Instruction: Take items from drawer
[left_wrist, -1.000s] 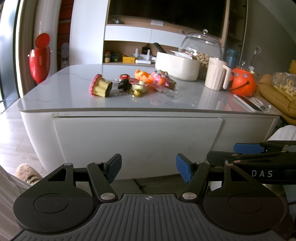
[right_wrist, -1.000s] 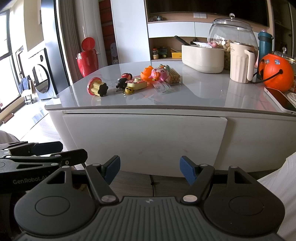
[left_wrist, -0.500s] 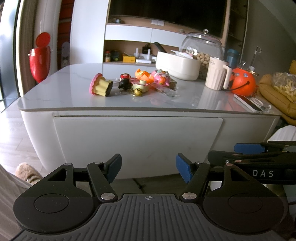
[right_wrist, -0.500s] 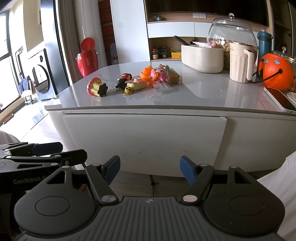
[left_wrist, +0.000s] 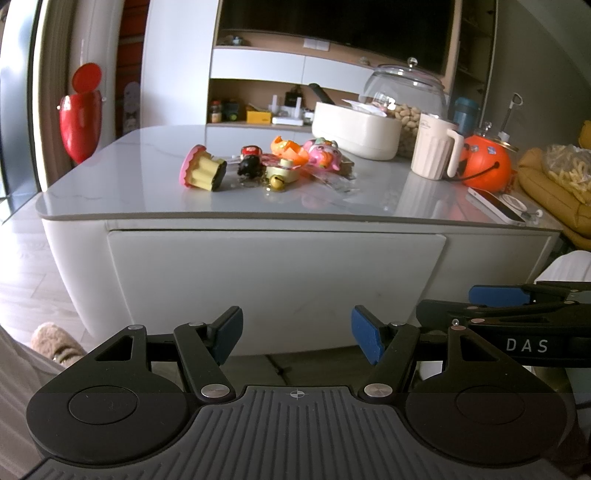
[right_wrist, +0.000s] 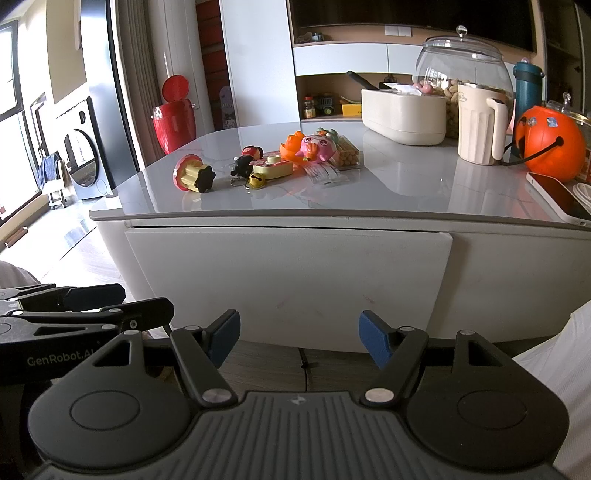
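A white drawer front (left_wrist: 273, 280) (right_wrist: 288, 280) sits flush and closed under the grey tabletop (left_wrist: 110, 192) (right_wrist: 406, 192). Small toys lie on top: a pink-and-yellow cupcake toy (left_wrist: 201, 168) (right_wrist: 192, 172), a black-and-red figure (left_wrist: 249, 162), a pink pig toy (left_wrist: 322, 153) (right_wrist: 316, 146) and an orange toy (left_wrist: 286, 147). My left gripper (left_wrist: 297, 334) hangs open and empty in front of the drawer, below it. My right gripper (right_wrist: 299, 338) is likewise open and empty, beside the left one. Each gripper shows at the edge of the other's view.
On the table's right stand a cream tissue box (right_wrist: 404, 110), a glass jar of nuts (right_wrist: 465, 62), a cream jug (right_wrist: 478, 123), an orange pumpkin bucket (right_wrist: 546, 142) and a phone (right_wrist: 557, 197) near the edge. A red bin (left_wrist: 79, 114) stands at left. A slippered foot (left_wrist: 51, 343) is at lower left.
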